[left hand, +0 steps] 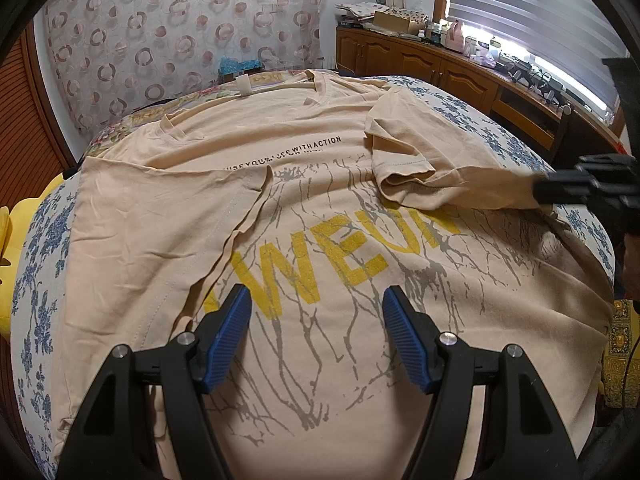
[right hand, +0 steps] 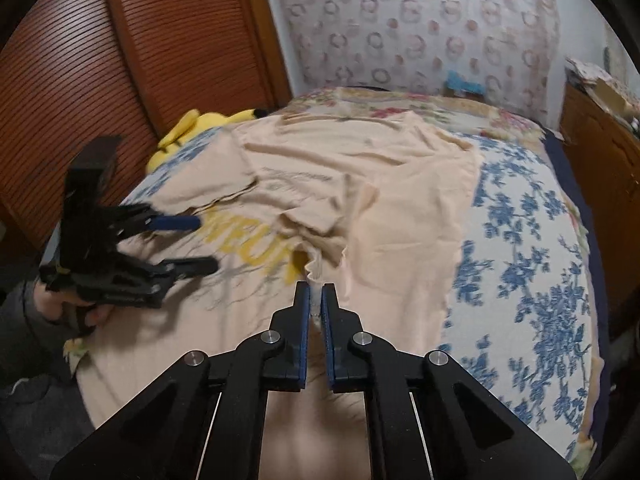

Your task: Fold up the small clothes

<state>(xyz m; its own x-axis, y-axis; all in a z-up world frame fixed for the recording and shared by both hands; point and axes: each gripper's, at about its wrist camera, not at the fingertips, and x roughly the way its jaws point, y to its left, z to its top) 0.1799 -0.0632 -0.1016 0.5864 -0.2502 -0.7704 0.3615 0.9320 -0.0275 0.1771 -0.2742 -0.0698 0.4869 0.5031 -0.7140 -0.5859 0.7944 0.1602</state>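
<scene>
A beige T-shirt (left hand: 328,216) with yellow letters and grey branch print lies spread on the bed; it also shows in the right wrist view (right hand: 320,168). Its left side is folded in over the print. My left gripper (left hand: 316,308) is open and empty, low over the shirt's lower middle. My right gripper (right hand: 316,292) is shut on the shirt's right side edge (right hand: 316,268) and holds that flap and sleeve (left hand: 404,160) lifted over the shirt's front. The right gripper appears at the right edge in the left wrist view (left hand: 560,188).
The bed (right hand: 520,260) has a white cover with blue flowers. A yellow plush toy (right hand: 192,128) lies at its left edge by a wooden louvred door (right hand: 140,40). Wooden cabinets (left hand: 440,68) with clutter stand at the right under a window.
</scene>
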